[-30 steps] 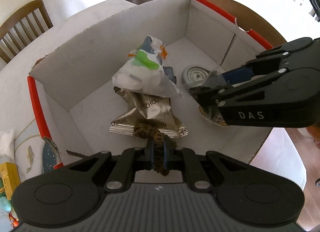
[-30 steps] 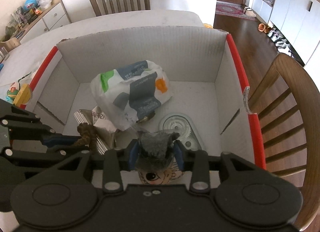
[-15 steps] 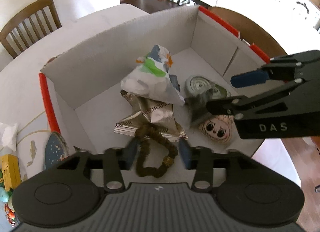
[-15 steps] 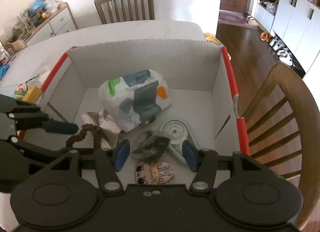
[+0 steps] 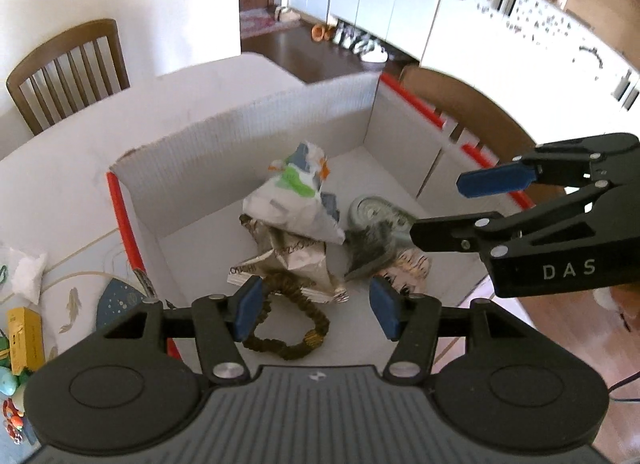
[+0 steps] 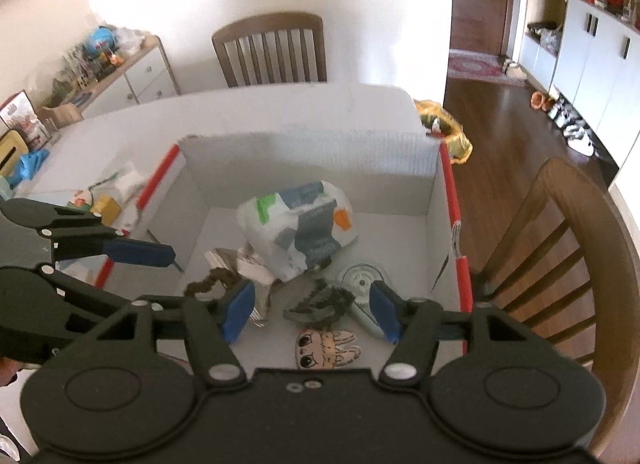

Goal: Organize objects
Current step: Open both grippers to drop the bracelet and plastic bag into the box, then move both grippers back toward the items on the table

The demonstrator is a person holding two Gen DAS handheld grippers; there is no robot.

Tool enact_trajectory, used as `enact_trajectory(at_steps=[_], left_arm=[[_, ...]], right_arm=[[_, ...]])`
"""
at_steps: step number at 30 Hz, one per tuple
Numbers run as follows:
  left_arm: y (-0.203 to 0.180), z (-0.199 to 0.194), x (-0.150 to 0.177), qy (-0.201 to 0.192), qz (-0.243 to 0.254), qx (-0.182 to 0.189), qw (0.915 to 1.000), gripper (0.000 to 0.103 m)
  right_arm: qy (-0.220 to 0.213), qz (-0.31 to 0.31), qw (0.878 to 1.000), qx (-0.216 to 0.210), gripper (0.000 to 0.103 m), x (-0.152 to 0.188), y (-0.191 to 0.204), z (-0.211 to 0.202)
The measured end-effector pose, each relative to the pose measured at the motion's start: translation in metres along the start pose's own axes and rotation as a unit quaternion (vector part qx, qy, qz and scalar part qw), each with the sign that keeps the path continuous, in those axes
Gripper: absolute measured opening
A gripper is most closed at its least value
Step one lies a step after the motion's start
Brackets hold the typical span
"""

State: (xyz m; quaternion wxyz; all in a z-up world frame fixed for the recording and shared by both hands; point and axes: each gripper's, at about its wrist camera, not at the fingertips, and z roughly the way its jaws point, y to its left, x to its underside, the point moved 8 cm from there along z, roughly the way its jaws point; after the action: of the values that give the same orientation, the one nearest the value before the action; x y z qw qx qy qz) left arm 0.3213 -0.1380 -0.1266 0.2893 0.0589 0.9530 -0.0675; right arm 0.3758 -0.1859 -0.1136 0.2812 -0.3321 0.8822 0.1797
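A white cardboard box (image 5: 248, 135) with red edges (image 6: 454, 207) holds several items. A brown scrunchie (image 5: 292, 328) lies on the box floor below my open, empty left gripper (image 5: 316, 310). A dark grey fuzzy piece (image 6: 320, 302) lies on the floor below my open, empty right gripper (image 6: 310, 310), which also shows at the right of the left wrist view (image 5: 452, 203). A white printed bag (image 6: 300, 223), a silver foil pouch (image 5: 296, 260), a round grey disc (image 6: 362, 278) and a cartoon face patch (image 6: 324, 348) also lie inside.
The box stands on a white table (image 5: 80, 151). Small items, a yellow box (image 5: 24, 338) and white tissue (image 5: 26, 274), lie to its left. Wooden chairs stand at the far side (image 6: 272, 47) and at the right (image 6: 568, 256).
Both grippers have opened and risen. The left let go of the scrunchie and the right let go of the grey fuzzy piece; both now lie on the box floor.
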Motion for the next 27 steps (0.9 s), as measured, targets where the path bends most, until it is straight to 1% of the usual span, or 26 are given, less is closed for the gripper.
enact_trajectory(at_steps=[4,8,12,14,18,19,21,24,26,27], left_arm=[[0.003,-0.018,0.000,-0.025,-0.009,0.004,0.9996,0.058],[0.011,-0.042,0.003,-0.055,-0.028,0.012,0.9980,0.066],[0.021,-0.065,0.008,-0.079,-0.036,0.012,0.9961,0.067],[0.027,-0.075,0.011,-0.090,-0.041,0.006,0.9951,0.071],[0.041,-0.095,0.018,-0.108,-0.046,0.003,0.9931,0.073],[0.045,-0.099,0.020,-0.111,-0.047,0.001,0.9927,0.075],[0.053,-0.108,0.025,-0.119,-0.049,-0.001,0.9917,0.078],[0.066,-0.121,0.032,-0.126,-0.052,-0.007,0.9906,0.079],[0.077,-0.129,0.038,-0.130,-0.059,-0.006,0.9898,0.083],[0.082,-0.133,0.042,-0.132,-0.062,-0.005,0.9893,0.084]], right_arm=[[-0.026,-0.011,1.000,-0.003,0.067,-0.004,0.011,-0.017],[-0.044,-0.016,0.999,-0.013,0.069,-0.008,0.026,-0.031],[-0.063,-0.016,0.998,-0.018,0.081,-0.012,0.042,-0.042],[-0.072,-0.018,0.997,-0.021,0.084,-0.013,0.052,-0.047],[-0.081,-0.018,0.996,-0.028,0.089,-0.013,0.074,-0.052],[-0.082,-0.016,0.996,-0.031,0.090,-0.013,0.079,-0.052],[-0.087,-0.009,0.996,-0.034,0.097,-0.013,0.090,-0.053],[-0.095,0.001,0.995,-0.039,0.100,-0.014,0.106,-0.054],[-0.095,0.009,0.995,-0.041,0.102,-0.014,0.116,-0.052],[-0.094,0.012,0.995,-0.041,0.102,-0.014,0.121,-0.051]])
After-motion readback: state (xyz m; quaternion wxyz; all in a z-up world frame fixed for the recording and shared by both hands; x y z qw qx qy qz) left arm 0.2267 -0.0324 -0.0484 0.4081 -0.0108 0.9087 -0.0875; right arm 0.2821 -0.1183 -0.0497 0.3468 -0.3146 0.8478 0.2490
